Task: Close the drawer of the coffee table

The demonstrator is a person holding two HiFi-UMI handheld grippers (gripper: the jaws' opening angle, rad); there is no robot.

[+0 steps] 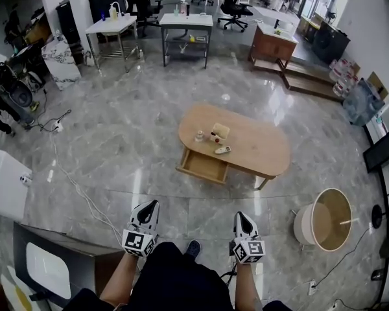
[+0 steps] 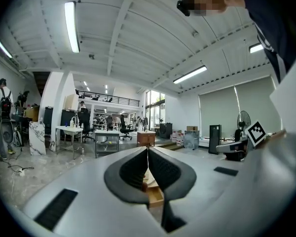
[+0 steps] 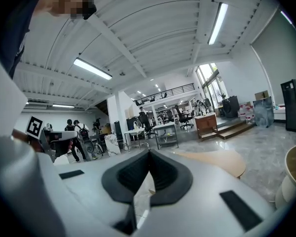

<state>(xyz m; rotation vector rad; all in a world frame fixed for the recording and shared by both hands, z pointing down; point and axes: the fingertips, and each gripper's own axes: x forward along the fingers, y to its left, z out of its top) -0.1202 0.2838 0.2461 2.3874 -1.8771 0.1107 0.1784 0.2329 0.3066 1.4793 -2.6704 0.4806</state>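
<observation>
An oval wooden coffee table (image 1: 259,149) stands mid-floor, and its drawer (image 1: 203,166) is pulled out toward me, empty inside. A remote (image 1: 222,150), a small cup and a pale box lie on the tabletop. My left gripper (image 1: 150,205) and right gripper (image 1: 240,217) hang near my body, well short of the drawer, both shut with nothing between the jaws. In the left gripper view the open drawer (image 2: 155,195) shows through the gap below the closed jaws (image 2: 147,150). In the right gripper view the tabletop (image 3: 222,160) lies beyond the closed jaws (image 3: 149,153).
A round tub (image 1: 325,219) stands on the floor to the right of the table. A cable (image 1: 78,186) runs across the marble floor on the left, beside a dark unit (image 1: 48,264) at my lower left. Metal tables (image 1: 185,31) and a wooden cabinet (image 1: 273,44) stand far back.
</observation>
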